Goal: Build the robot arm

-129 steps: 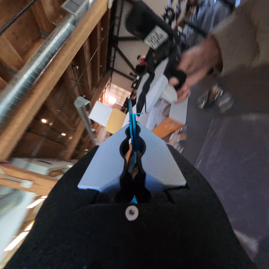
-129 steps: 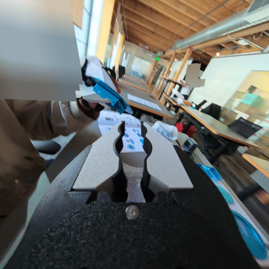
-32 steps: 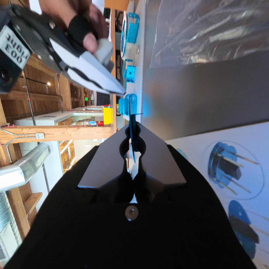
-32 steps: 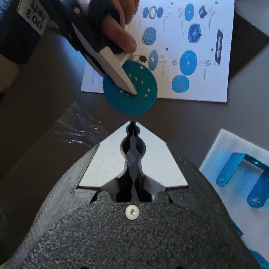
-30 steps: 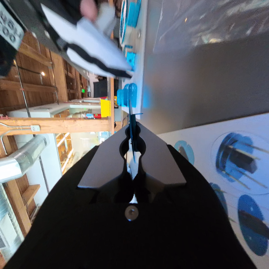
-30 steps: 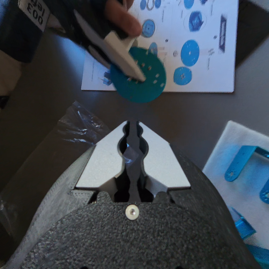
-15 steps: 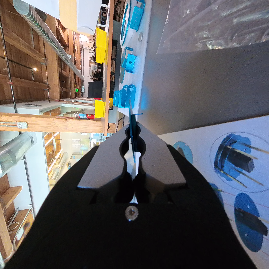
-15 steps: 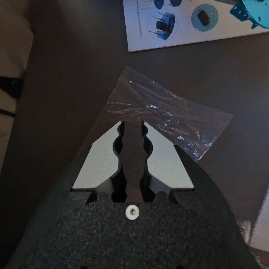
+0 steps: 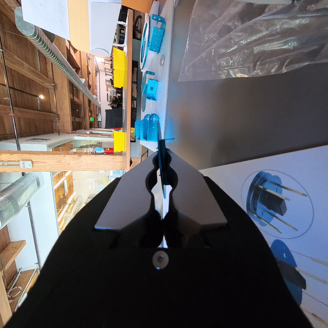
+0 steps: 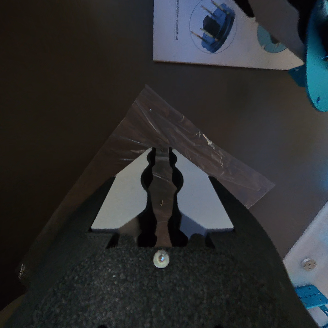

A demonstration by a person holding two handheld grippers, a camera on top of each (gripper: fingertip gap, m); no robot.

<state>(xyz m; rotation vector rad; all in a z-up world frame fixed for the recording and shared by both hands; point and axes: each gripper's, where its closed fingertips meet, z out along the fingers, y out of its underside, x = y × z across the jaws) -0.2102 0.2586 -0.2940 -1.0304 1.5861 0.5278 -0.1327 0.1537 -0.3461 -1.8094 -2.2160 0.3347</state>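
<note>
The left tongs [image 9: 162,154] are clamped on a thin teal disc [image 9: 161,159], held edge-on so that only its rim and a short stub near the tip show between the grey fingers [image 9: 191,193]. This tool is turned on its side, close to a dark grey surface [image 9: 248,115]. Just beside it lies a white instruction sheet [image 9: 287,170] printed with blue part drawings.

The right tongs [image 10: 161,149] stand slightly apart and grip nothing. They point down at a clear plastic bag [image 10: 186,142] lying flat on the same surface. A tiny pale fleck shows in the gap between the fingers; what it is cannot be told. At the upper right of the right wrist view, the other tool and the teal disc appear partly out of frame, above the sheet's edge.

Farther off, a white pad [image 9: 160,74] carries several blue metal brackets [image 9: 149,129] and a small washer [image 9: 161,59].

Judging from the layout, the disc is held ready while the free tongs hover at the bag; closing on anything there would likely need a careful, low approach.
</note>
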